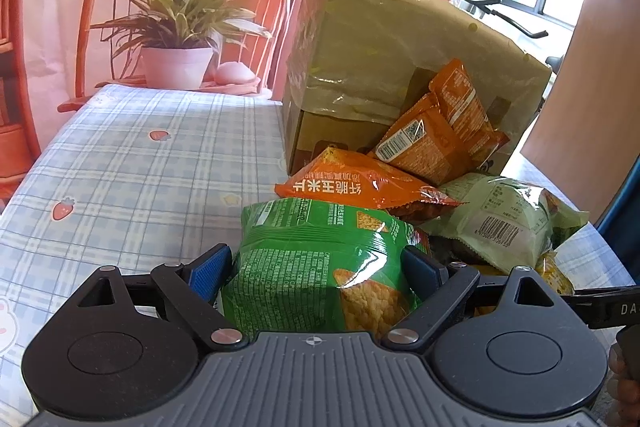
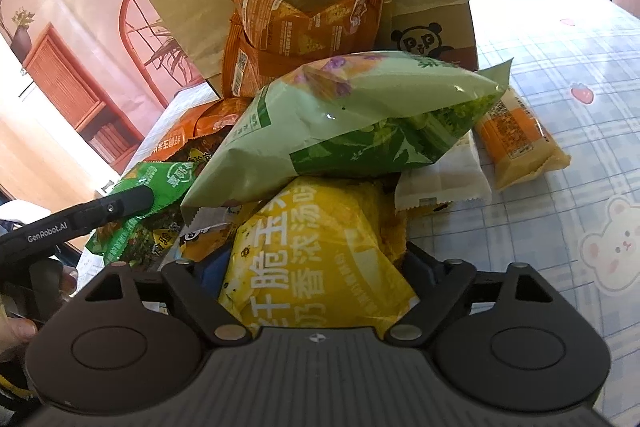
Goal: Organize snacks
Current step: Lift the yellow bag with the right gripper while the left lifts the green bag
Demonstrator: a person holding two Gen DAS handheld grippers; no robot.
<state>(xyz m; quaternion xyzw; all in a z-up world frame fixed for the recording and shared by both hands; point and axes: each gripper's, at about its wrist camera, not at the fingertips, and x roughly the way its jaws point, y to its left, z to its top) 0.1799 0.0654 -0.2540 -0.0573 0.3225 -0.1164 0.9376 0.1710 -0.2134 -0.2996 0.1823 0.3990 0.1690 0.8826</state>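
A: What does each claw have?

B: The left gripper (image 1: 316, 263) is clamped on the green chip bag (image 1: 320, 259), one blue pad on each flank, the bag bulging between them. The right gripper (image 2: 316, 267) is closed around the yellow snack bag (image 2: 320, 259), which sits at the bottom of the heap.

A: Where is the heap?

B: On the checked tablecloth (image 1: 120, 167), piled against the front of the cardboard box (image 1: 400, 39). The box stands well in from the table's near edge. Two orange packets (image 1: 436, 135) lean upright on its wall, and another orange bag (image 1: 360, 187) lies flat in front of them.

A: Why grip from the sides?

B: My guess is that these air-filled bags only give purchase across their width, so a side pinch keeps them from slipping.

A: Any trouble pulling the yellow one?

B: Likely. The pale green bag (image 2: 352, 115) rests on top of it and could slide off toward a white wrapper (image 2: 440, 183) and an orange bar (image 2: 520, 143) lying beside the heap.

A: Room to sort?

B: Plenty. The cloth to the left of the box runs bare to the far edge, where a potted plant (image 1: 180, 39) sits on a chair beyond.
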